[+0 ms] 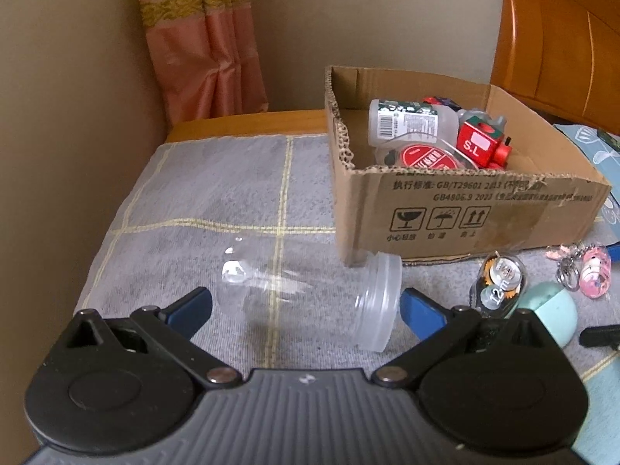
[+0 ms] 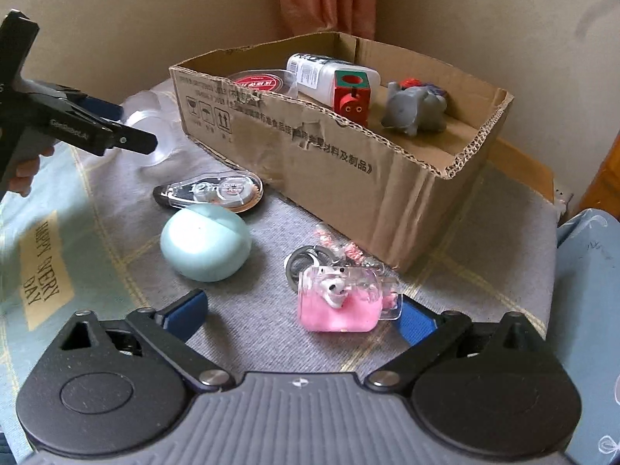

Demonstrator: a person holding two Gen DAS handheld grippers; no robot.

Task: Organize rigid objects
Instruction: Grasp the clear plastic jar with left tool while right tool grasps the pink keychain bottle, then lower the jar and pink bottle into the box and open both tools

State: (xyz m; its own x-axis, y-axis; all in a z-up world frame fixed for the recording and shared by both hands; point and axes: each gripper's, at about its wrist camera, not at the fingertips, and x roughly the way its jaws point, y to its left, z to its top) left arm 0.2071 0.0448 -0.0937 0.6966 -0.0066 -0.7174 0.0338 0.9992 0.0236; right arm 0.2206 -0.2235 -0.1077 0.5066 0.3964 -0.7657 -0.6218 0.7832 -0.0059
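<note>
A clear plastic jar point(image 1: 306, 294) lies on its side on the grey cloth, its screw neck toward the cardboard box point(image 1: 465, 209). My left gripper point(image 1: 306, 310) is open, its blue fingers on either side of the jar, apart from it. The jar also shows in the right wrist view point(image 2: 151, 120) beside the left gripper point(image 2: 128, 128). My right gripper point(image 2: 302, 314) is open around a pink keychain bottle point(image 2: 341, 302). A correction tape point(image 2: 209, 193) and a mint green oval case point(image 2: 205, 246) lie between the grippers.
The box point(image 2: 348, 162) holds a white bottle point(image 2: 321, 73), a red-lidded tub point(image 2: 259, 81), a red cube toy point(image 2: 350, 97) and a grey elephant point(image 2: 414, 110). A wall stands left, a curtain point(image 1: 205, 38) behind, wooden furniture point(image 1: 562, 38) right. A blue item point(image 2: 593, 310) lies at the right.
</note>
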